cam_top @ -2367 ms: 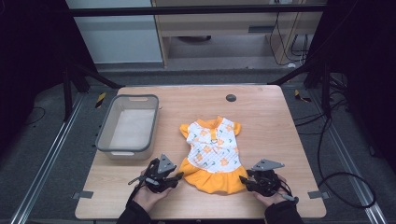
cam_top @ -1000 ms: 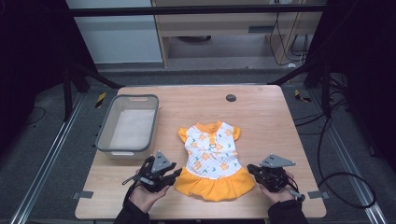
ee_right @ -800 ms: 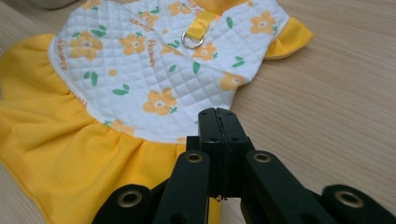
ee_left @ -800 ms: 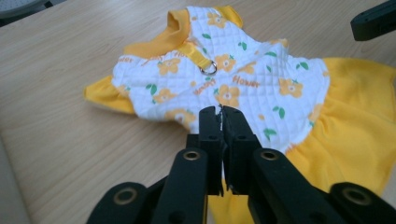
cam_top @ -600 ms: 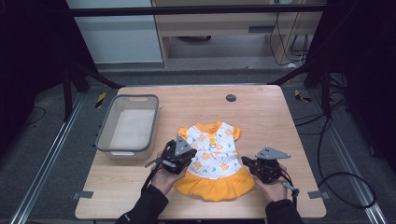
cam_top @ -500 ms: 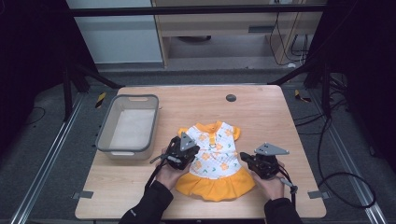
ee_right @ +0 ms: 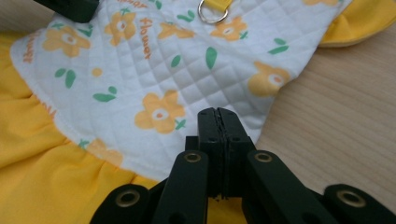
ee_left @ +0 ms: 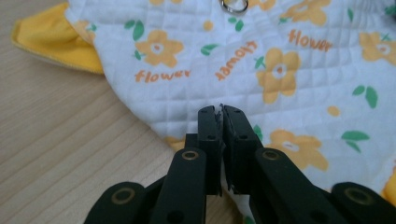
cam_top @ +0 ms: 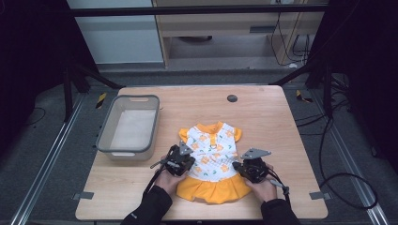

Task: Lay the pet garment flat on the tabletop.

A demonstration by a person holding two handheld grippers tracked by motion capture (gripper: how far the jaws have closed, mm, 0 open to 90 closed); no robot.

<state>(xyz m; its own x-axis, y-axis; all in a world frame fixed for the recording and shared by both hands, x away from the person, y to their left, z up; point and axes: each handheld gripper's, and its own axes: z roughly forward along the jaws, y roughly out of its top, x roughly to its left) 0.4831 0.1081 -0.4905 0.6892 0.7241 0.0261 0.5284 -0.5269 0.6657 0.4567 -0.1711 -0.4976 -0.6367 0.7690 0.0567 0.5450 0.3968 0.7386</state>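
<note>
Small dress (cam_top: 212, 161), one only: white quilted top w/ orange flowers, green leaves and "flower" print, yellow-orange collar, sleeves and skirt, lying flat on the wooden tabletop (cam_top: 267, 117), collar toward 12 o'clock, skirt toward 6, a bit toward 6 of centre. Two tools, one per hand. Left tool (cam_top: 180, 157) sits at the dress's 9 o'clock edge, about waist level; in the left gripper view its jaws are closed together, just a hairline between them, over the white quilted edge (ee_left: 187, 84) where it meets the bare wood; cannot tell if any fabric is pinched. Right tool (cam_top: 248, 165) is at the dress's 3 o'clock edge; in the right gripper view the jaws are pressed fully together above the white hem near the skirt seam, nothing visibly between them. One metal ring (ee_right: 213, 11) on a yellow tab near the chest centre. One grey bin (cam_top: 106, 138) at 9–10 o'clock of the dress, well apart from it. One dark round disc (cam_top: 232, 98) on the tabletop at 12 o'clock, beyond the collar. Two hands, dark sleeves, entering from 6 o'clock.
</note>
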